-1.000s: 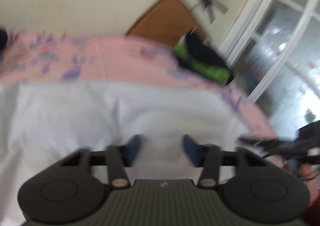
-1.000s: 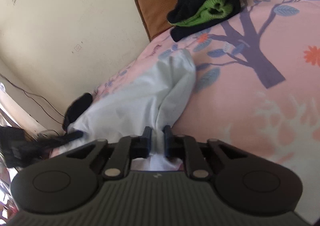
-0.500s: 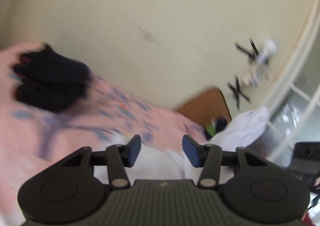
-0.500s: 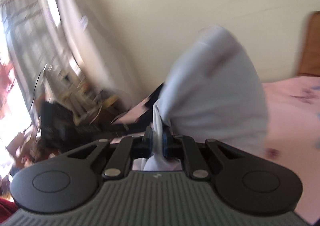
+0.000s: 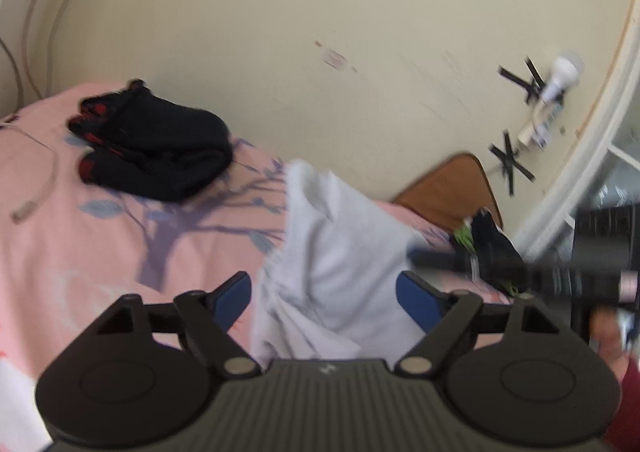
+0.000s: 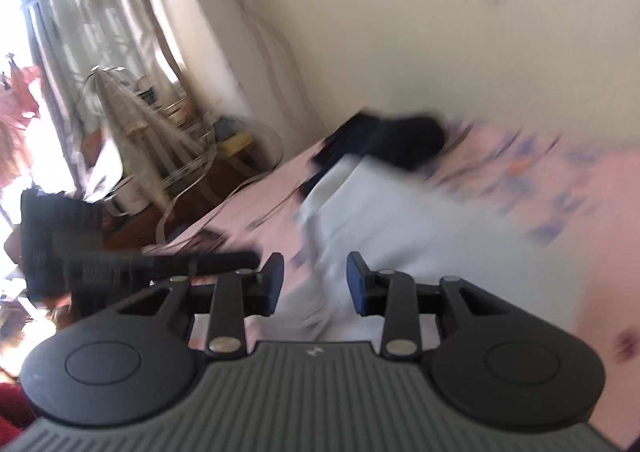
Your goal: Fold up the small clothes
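Left wrist view: the left gripper (image 5: 324, 292) is released, its jaws spreading apart. The blue pads (image 5: 230, 300) stand wide at either side of the white garment (image 5: 336, 252), and neither presses on the cloth. The garment lies bunched and creased on the pink bedspread (image 5: 80, 252), which carries a purple tree print. It runs from between the jaws up toward 12 o'clock.

At 10 o'clock from the white garment, well apart from it, a black and red garment (image 5: 156, 147) lies crumpled near the cream wall (image 5: 280, 31). At 3 o'clock a black and green garment (image 5: 486, 236) rests against a brown cushion (image 5: 448, 187). The right gripper's dark frame (image 5: 560, 268) crosses the picture at 3 o'clock, blurred. A white bulb (image 5: 562, 75) is taped to the wall at 2 o'clock.

Right wrist view: the right gripper (image 6: 315, 282) is likewise released and its jaws are parting. Its blue pads (image 6: 358, 284) stand on either side of a fold of the white garment (image 6: 400, 228) with a gap on both sides. The cloth spreads over the bed toward 1 o'clock. A dark garment (image 6: 400, 139) lies at 12 o'clock, touching the far edge of the white one. The left gripper (image 6: 100, 264) shows blurred at 9 o'clock. A grey curtain (image 6: 100, 11) hangs at 11 o'clock.
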A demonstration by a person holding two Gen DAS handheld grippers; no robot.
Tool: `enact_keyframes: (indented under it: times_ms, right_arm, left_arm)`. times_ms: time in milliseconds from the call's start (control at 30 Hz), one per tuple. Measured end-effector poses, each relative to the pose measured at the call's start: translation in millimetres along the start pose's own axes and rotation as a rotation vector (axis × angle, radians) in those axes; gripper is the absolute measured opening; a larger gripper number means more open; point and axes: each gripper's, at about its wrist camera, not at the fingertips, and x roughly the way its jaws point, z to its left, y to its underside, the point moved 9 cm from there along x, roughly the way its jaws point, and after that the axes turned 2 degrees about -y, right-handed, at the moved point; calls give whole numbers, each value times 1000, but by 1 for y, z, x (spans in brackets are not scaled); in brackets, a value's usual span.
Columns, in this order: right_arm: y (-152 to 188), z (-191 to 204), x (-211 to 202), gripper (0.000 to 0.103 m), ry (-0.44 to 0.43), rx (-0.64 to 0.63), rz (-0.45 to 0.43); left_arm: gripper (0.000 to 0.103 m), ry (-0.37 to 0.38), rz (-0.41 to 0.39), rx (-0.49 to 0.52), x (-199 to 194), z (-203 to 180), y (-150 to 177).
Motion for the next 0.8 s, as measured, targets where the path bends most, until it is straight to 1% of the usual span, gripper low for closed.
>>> enact_keyframes:
  times_ms: [33,67,100,133,167,200,233,267,300,333,367,400,467,500,533,567,600,633,667,700,733,767,800]
  right_arm:
    - [-7,-6,0,38,33,-11,-4]
    - [-12,-13,5,38,53,-13,-1]
    - [-15,-18,11,38,56,-8,7]
    - [-17,-25,21,37,51,5,22]
    - [-17,-32,32,36,51,20,43]
    - [-11,-43,42,34,67,24,73]
    - [-3,-52,59,33,102,15,122]
    - [8,-64,78,32,131,4,184]
    - [23,-74,92,31,135,0,234]
    - [29,-82,87,31,111,9,192]
    - [28,-85,86,31,98,60,188]
    - [28,-86,86,31,100,75,196]
    - [31,-77,83,31,128,10,192]
    - [32,-73,79,32,139,-12,176]
    - [32,-69,72,34,142,-13,148]
    - [32,-66,64,36,136,1,115]
    - [29,-64,53,45,118,29,77]
    - [25,-62,39,57,86,70,24]
    - [25,-60,21,62,52,117,-35]
    - [25,-61,4,66,26,160,-84]
    - [27,-63,-11,68,15,195,-120]
    - [29,-67,-26,69,17,222,-147]
    - [33,-71,-39,72,28,246,-166]
  left_arm:
    - [89,-10,4,23,2,-4,5]
    - [89,-34,6,49,4,-7,10]
    - [89,-63,12,73,6,-8,15]
    - [84,-85,24,87,8,-8,19]
    - [67,-97,45,90,10,-6,24]
    - [53,-98,76,88,12,-4,30]
    - [31,-112,104,89,15,-1,35]
    - [22,-142,123,103,18,3,40]
    - [20,-162,140,120,19,5,44]
    - [19,-167,153,132,20,6,49]
    - [20,-167,161,139,20,5,52]
    - [20,-173,167,148,20,5,55]
    - [23,-188,179,168,18,2,58]
    - [23,-193,187,172,18,1,59]
    - [29,-198,193,171,17,0,58]
    - [39,-198,192,167,14,-1,55]
    - [47,-191,180,162,9,-2,51]
    - [69,-193,156,160,5,-5,44]
    - [94,-204,120,167,0,-7,35]
    - [103,-220,81,179,-5,-9,26]
    - [103,-232,44,191,-9,-12,16]
    - [103,-234,30,204,-9,-14,8]
    - [103,-233,31,210,-5,-16,1]
